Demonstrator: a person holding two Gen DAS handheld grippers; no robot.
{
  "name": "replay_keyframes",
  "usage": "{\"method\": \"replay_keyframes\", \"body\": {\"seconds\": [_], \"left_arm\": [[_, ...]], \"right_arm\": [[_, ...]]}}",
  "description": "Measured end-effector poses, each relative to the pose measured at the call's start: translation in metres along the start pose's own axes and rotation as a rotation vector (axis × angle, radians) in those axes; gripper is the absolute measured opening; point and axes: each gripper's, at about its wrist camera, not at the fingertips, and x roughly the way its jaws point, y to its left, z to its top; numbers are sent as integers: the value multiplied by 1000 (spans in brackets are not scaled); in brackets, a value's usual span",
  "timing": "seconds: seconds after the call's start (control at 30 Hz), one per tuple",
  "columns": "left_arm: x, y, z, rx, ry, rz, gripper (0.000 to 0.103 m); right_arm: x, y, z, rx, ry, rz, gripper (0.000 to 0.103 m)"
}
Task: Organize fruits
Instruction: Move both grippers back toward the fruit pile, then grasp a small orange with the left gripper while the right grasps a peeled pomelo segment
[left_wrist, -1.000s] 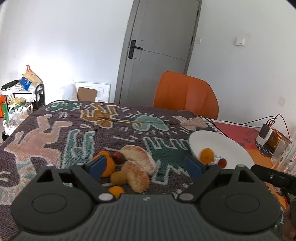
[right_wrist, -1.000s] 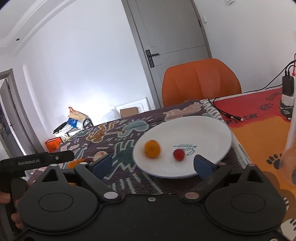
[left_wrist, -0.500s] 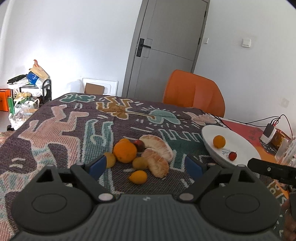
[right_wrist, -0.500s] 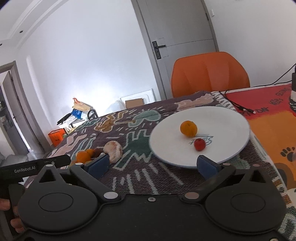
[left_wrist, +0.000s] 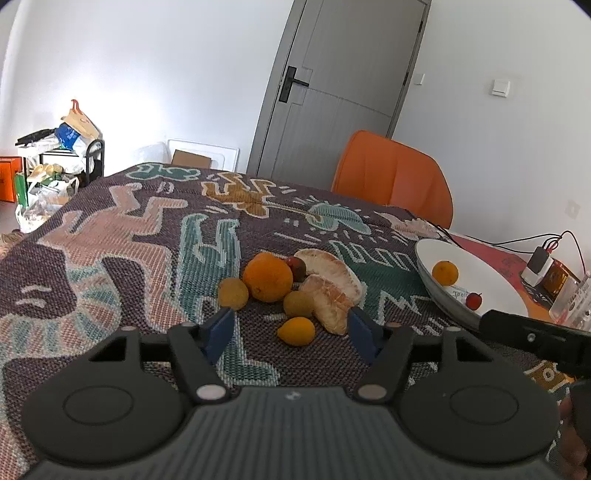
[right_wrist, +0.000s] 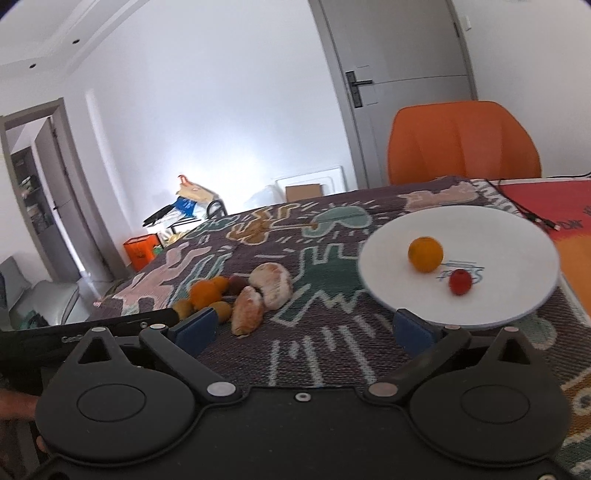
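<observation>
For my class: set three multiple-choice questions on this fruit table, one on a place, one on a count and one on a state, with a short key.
1. Where does the big orange lie?
A. on the plate
B. in the fruit pile on the cloth
C. on the chair

2. How many fruits lie on the plate?
A. two
B. four
C. none

3. What do the left gripper's fingers hold?
A. the big orange
B. a peeled segment
C. nothing

Key: 1 B, it sits among the pile on the cloth. 2 A, a small orange and a red fruit. 3 C, the fingers stand apart, and a small yellow fruit lies untouched on the cloth between them.
</observation>
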Motion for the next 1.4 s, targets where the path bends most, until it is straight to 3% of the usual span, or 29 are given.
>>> {"method": "replay_keyframes", "body": {"seconds": [0.3, 0.57, 0.63, 1.4], "left_arm": [[19, 3, -1, -32, 26, -19, 47], [39, 2, -3, -45, 64, -27, 38], [45, 2, -5, -40, 79, -28, 27], [10, 43, 5, -101, 6, 29, 27]], "right_arm": [[17, 8, -3, -19, 43, 27, 75], [31, 12, -2, -51, 83, 37, 65], [35, 13, -1, -55, 94, 39, 65], [93, 49, 4, -154, 202, 74, 52]]}}
